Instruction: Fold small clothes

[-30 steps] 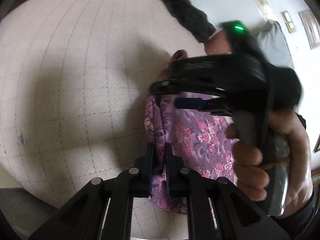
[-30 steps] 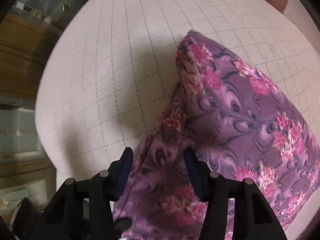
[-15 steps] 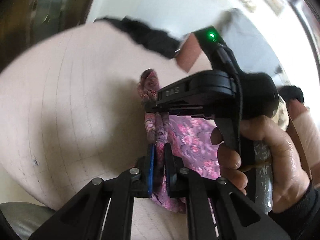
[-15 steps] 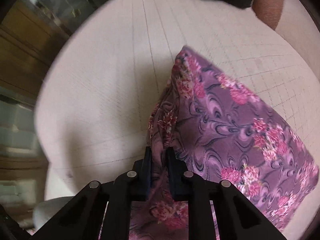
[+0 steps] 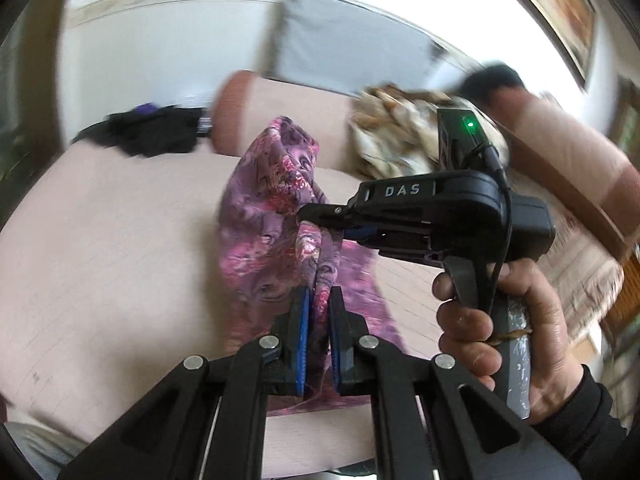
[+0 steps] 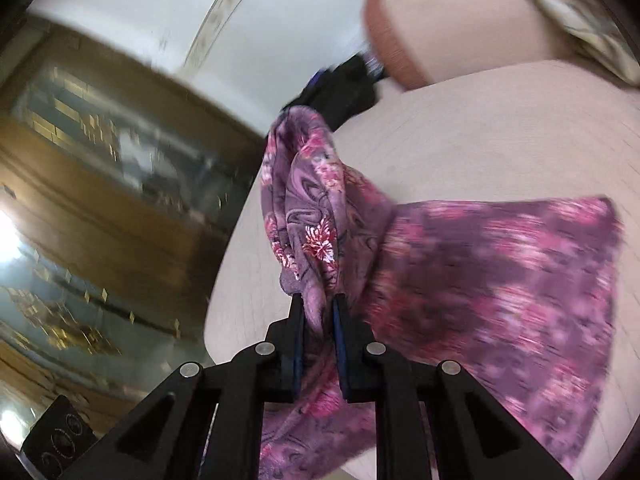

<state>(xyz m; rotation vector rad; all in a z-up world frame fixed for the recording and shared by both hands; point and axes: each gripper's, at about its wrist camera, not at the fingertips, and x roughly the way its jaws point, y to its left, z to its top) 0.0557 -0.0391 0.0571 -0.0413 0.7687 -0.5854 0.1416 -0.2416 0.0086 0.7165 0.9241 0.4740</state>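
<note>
Purple floral garment [image 5: 276, 216] is hanging bunched above the bed [image 5: 100, 260], the left gripper [image 5: 318, 332] clamping its fold, while the right gripper [image 5: 320, 216] is pinching it higher. From the right wrist, that gripper [image 6: 318, 336] is clamping the garment [image 6: 480, 280], which is trailing onto the bed [image 6: 480, 128].

The garment [image 6: 480, 280] hangs over the bed [image 6: 500, 128], pinched in both grippers, with a dark heap [image 5: 152, 132] at the bed's far edge.
</note>
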